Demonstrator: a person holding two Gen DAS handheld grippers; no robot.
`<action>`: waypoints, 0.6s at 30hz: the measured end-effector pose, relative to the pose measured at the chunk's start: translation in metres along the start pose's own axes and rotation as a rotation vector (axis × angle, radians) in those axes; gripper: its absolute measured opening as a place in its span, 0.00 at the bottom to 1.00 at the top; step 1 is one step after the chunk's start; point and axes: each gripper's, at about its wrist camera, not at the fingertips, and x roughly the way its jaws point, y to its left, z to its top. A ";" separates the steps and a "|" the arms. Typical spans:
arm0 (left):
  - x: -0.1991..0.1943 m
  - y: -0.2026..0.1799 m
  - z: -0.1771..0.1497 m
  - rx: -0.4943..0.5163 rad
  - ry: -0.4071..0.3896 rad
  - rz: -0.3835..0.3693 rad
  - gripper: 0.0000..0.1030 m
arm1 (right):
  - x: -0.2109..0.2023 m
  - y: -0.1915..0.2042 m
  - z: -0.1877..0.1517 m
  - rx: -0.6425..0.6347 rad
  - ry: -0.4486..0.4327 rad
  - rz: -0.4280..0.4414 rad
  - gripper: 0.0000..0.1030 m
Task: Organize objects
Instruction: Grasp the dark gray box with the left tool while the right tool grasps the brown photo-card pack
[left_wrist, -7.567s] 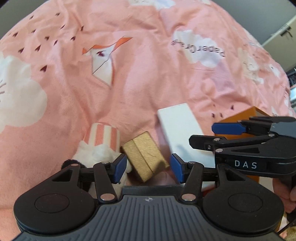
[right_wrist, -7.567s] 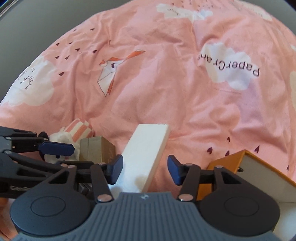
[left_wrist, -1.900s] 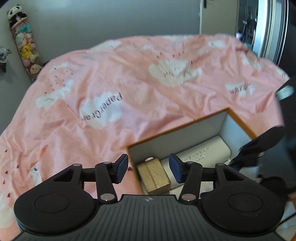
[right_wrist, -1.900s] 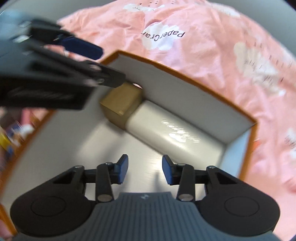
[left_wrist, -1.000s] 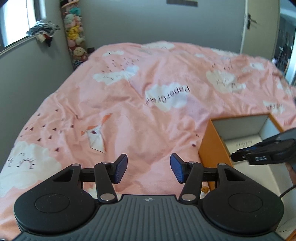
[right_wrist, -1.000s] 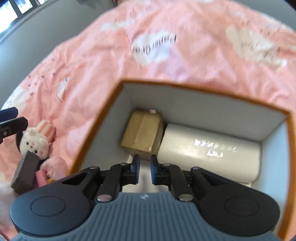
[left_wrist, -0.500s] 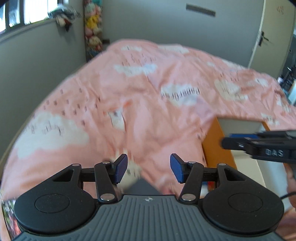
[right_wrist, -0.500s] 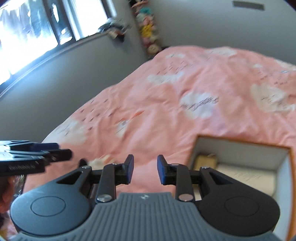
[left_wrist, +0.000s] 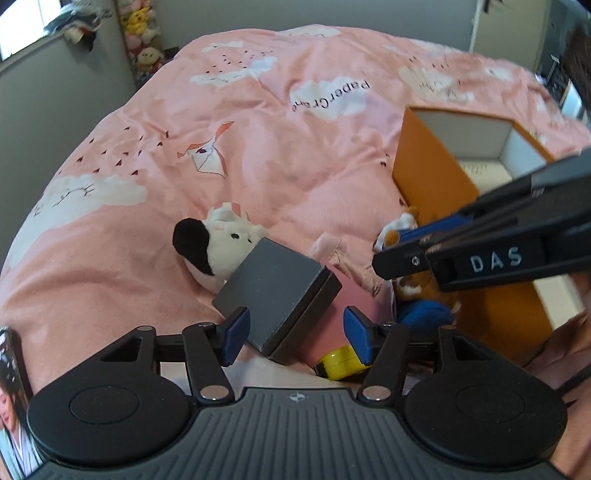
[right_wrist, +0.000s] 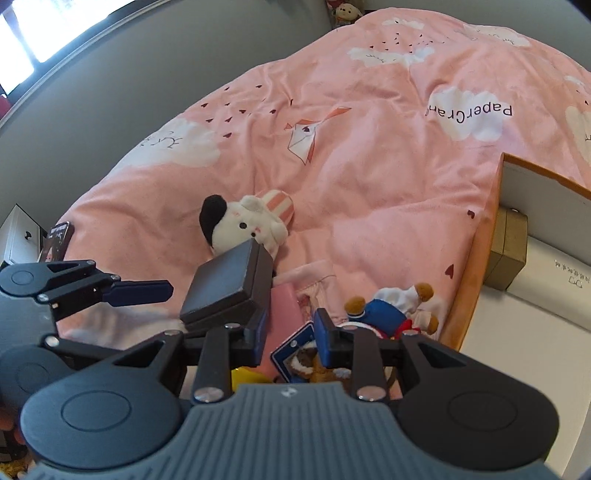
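Between the open left tool (left_wrist: 295, 332), dark box (left_wrist: 275, 291)

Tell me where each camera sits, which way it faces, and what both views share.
Left wrist: on the left gripper, looking forward over the dark grey box on the pink bedspread; its open fingers and the right gripper show.
Right wrist: on the right gripper, facing the toy pile beside the orange box; the left gripper shows at left.
Shared: grey box, white plush, orange box.
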 end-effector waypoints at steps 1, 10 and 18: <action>0.003 -0.003 0.000 0.016 0.003 0.012 0.67 | 0.001 0.000 0.000 0.000 0.003 0.000 0.29; 0.031 -0.020 -0.005 0.135 0.026 0.141 0.69 | 0.013 0.000 -0.002 0.000 0.029 -0.009 0.29; 0.019 -0.015 -0.005 0.104 -0.010 0.124 0.45 | 0.006 0.001 -0.003 -0.007 0.020 -0.021 0.30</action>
